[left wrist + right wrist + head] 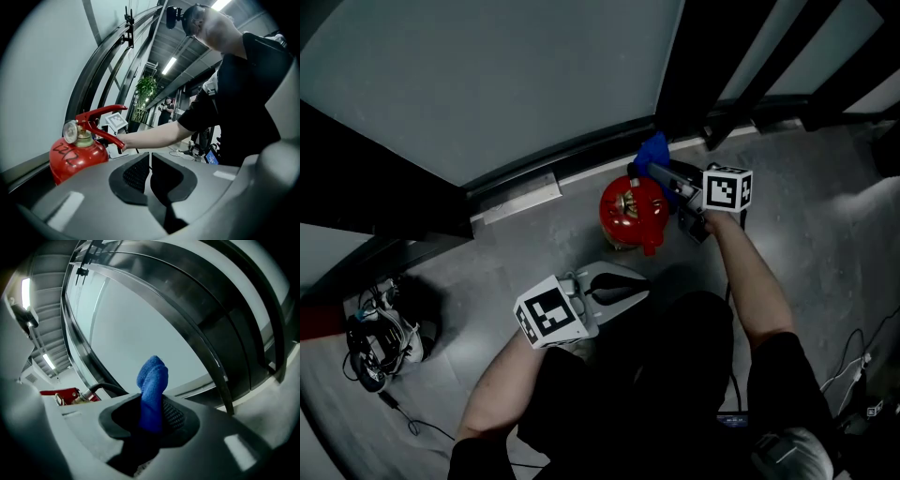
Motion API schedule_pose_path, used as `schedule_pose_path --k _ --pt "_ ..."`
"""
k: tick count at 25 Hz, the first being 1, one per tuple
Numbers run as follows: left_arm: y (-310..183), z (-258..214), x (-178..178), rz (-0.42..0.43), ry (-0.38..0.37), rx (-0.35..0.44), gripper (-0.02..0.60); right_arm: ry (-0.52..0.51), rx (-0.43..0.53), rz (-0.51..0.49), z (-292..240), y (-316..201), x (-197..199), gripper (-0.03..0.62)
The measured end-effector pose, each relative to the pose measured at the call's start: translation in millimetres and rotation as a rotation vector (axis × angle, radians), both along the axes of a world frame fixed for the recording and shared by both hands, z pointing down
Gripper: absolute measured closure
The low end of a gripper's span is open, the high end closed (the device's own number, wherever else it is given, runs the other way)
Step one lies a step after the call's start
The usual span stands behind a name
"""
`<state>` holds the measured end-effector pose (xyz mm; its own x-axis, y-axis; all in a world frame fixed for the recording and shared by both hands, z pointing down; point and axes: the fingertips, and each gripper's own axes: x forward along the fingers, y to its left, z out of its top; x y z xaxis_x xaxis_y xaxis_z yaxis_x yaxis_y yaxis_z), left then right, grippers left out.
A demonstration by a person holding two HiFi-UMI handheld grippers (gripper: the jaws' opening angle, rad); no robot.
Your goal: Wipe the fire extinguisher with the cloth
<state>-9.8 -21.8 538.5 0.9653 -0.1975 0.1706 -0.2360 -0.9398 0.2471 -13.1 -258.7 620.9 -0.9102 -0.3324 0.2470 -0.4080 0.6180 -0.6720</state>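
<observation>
A red fire extinguisher [633, 214] stands upright on the grey floor by the glass wall. Its gauge, red handle and black-marked body [75, 154] show in the left gripper view. My right gripper [649, 169] is just behind the extinguisher's top, shut on a blue cloth [653, 150]. The cloth [152, 385] sticks up from between the jaws of the right gripper [152, 414], with the red handle [61, 393] to its left. My left gripper [642, 292] hovers in front of the extinguisher, a little apart from it. This left gripper [150, 161] is shut on nothing.
A glass wall with dark frames [487, 84] runs behind the extinguisher, and a metal sill plate [520, 197] lies at its foot. A bundle of cables [380, 339] lies at the left. More cables [853, 366] trail at the right.
</observation>
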Motion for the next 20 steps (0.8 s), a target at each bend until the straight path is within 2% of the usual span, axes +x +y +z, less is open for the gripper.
schedule_pose_path --k 4,7,12,14,17,20 --pt "3.9 -9.5 22.1 0.035 0.017 0.032 0.555 -0.036 -0.035 -0.008 20.4 -0.2 -3.7 0.48" --pt "9.7 -4.9 28.8 0.064 0.008 0.015 0.554 -0.062 -0.055 -0.011 37.7 0.6 -5.0 0.48" --pt "9.3 -5.9 30.9 0.062 0.031 -0.026 0.546 -0.081 -0.113 0.034 77.3 -1.1 0.1 0.48" --pt "10.9 -7.6 34.1 0.072 0.042 -0.011 0.514 -0.085 -0.145 0.059 92.5 -1.3 2.8 0.48" --pt "15.0 -8.7 36.1 0.101 0.043 0.028 0.506 -0.076 -0.167 0.076 114.0 -1.4 3.1 0.48" --pt "21.7 -4.8 34.0 0.128 0.034 0.022 0.506 -0.082 -0.21 0.096 137.9 -1.6 5.1 0.48"
